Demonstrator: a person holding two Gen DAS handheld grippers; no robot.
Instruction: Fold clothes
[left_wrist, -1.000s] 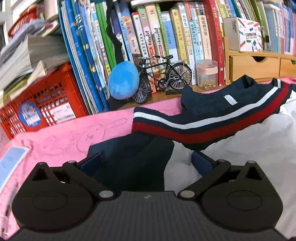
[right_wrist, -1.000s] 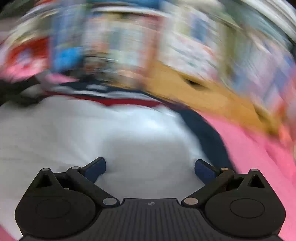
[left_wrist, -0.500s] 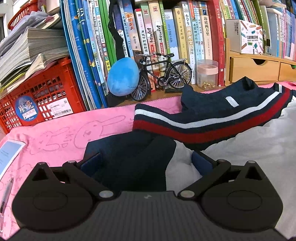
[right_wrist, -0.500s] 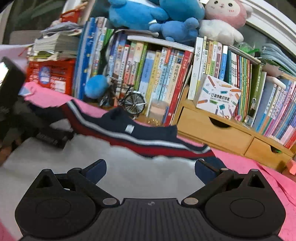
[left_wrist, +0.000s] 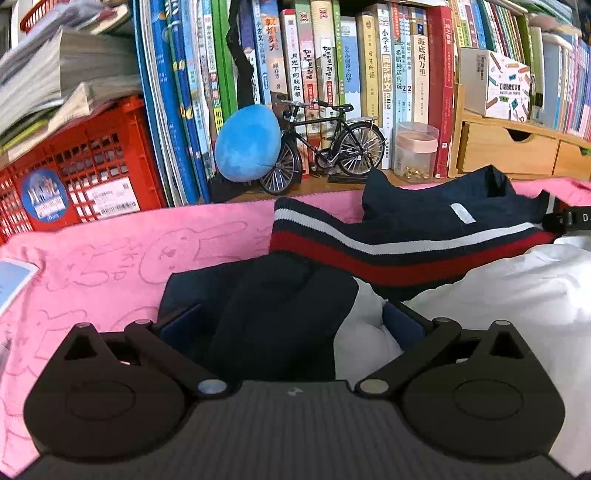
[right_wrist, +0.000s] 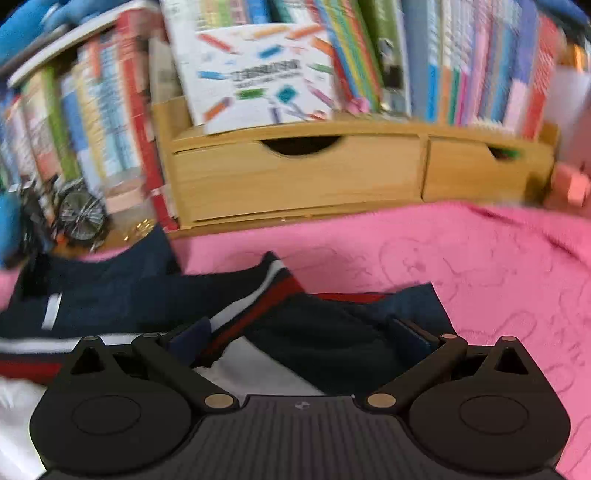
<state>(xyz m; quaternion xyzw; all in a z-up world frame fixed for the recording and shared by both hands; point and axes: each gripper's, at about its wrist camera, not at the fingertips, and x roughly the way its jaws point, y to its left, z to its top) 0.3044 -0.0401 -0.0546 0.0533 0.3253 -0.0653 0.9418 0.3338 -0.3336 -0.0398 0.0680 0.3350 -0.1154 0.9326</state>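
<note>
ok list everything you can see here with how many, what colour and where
garment: one, navy and white with red and white stripes, lying on the pink cloth
pink cloth: one, covering the surface
model bicycle: one, black, before the books
plush ball: one, blue, left of the bicycle
clear jar: one, pinkish lid, right of the bicycle
crate: one, red, far left
wooden drawers: two, under the books
left gripper: jaws open over a navy sleeve
right gripper: jaws open over the other sleeve

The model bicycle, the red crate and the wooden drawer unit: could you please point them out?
model bicycle (left_wrist: 322, 147), left wrist view, frame.
red crate (left_wrist: 85, 166), left wrist view, front wall.
wooden drawer unit (right_wrist: 295, 177), right wrist view, left drawer front.
</note>
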